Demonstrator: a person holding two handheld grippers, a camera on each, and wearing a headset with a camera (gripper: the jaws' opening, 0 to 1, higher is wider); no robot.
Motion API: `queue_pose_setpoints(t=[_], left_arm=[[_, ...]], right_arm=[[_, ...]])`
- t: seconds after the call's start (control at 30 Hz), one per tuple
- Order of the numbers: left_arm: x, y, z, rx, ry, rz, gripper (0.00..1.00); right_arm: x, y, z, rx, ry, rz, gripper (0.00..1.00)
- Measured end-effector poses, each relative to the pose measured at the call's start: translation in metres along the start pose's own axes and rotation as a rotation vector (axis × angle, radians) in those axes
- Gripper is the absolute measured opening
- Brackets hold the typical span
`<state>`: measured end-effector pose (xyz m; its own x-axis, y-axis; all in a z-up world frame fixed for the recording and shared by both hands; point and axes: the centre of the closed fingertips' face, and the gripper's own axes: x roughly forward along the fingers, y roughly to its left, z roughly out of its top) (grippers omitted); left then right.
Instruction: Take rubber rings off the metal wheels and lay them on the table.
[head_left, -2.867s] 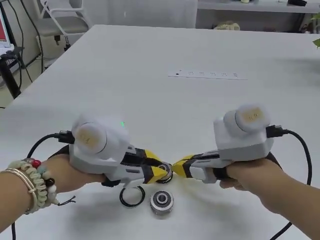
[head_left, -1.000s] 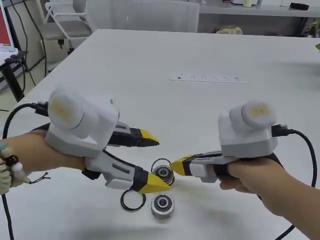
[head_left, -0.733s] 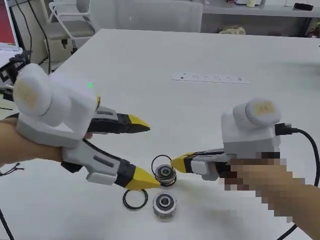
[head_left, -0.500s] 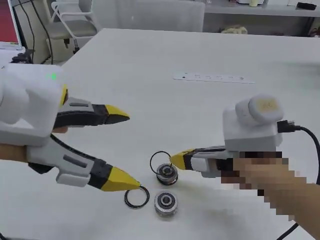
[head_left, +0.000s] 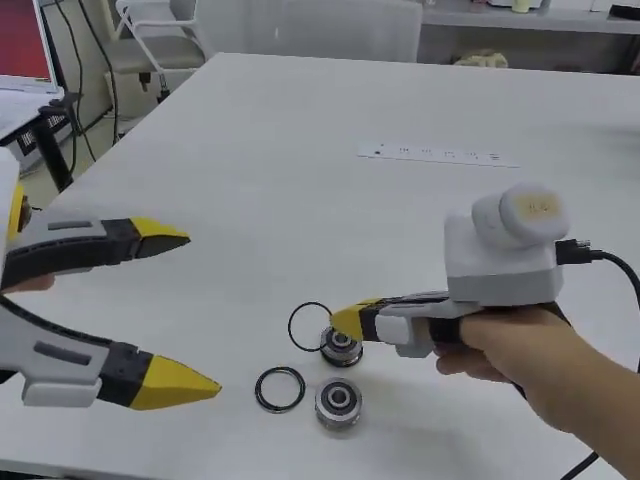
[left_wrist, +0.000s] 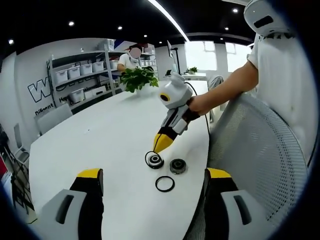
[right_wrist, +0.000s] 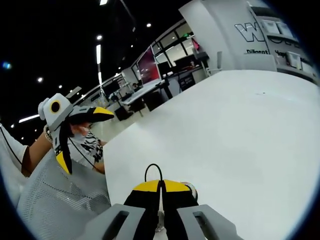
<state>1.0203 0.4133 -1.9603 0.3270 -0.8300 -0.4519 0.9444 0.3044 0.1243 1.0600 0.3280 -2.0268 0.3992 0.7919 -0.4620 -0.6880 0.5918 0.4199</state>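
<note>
- The left gripper (head_left: 172, 312) hangs at the near left, above the table (head_left: 300, 180). Its jaws are spread wide and hold nothing. It is well apart from the parts.
- One loose ring (head_left: 257, 389) lies flat on the table near the front edge. That one counts as done.
- Just right of it stands the bare wheel (head_left: 338, 403), with no rubber on it.
- Slightly farther back, the second ring (head_left: 291, 326) stands up as a thin black loop, leaning off the left of the second wheel (head_left: 342, 346). It looks partly peeled, but I cannot tell whether it is wholly clear of the wheel.
- The right gripper (head_left: 340, 320) reaches in from the right with its jaws pressed together. In the right gripper view the loop rises straight from the tips, so it appears to be pinching that ring.
- By my reading the job is past halfway. What is left is to draw this ring clear and lay it flat beside the first.
</note>
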Motion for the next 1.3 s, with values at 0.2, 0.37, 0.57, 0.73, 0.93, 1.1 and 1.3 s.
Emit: queue_pose_setpoints(t=[0.2,0.37,0.57,0.73,0.93,1.1,1.3], left_arm=[[-0.006,-0.007,-0.018,-0.062,0.005,0.018,0.82],[-0.004,-0.011,-0.028,-0.101,0.006,0.031,0.83],[-0.002,-0.019,-0.036,-0.127,0.013,0.026,0.84],[-0.002,-0.022,-0.036,-0.156,0.0,0.021,0.86],[-0.002,-0.021,-0.037,-0.176,-0.008,0.03,0.85],[-0.002,-0.02,-0.036,-0.181,-0.014,0.032,0.83],[-0.002,-0.02,-0.037,-0.176,-0.007,0.033,0.84]], right_arm=[[0.008,0.011,-0.008,-0.015,0.033,0.029,0.0],[0.016,0.019,-0.019,-0.019,0.065,0.054,0.0],[0.024,0.028,-0.03,-0.037,0.102,0.074,0.0],[0.03,0.031,-0.039,-0.073,0.128,0.069,0.0],[0.031,0.029,-0.038,-0.045,0.124,0.068,0.0],[0.028,0.026,-0.036,-0.019,0.112,0.06,0.0],[0.028,0.018,-0.042,-0.019,0.132,0.035,0.0]])
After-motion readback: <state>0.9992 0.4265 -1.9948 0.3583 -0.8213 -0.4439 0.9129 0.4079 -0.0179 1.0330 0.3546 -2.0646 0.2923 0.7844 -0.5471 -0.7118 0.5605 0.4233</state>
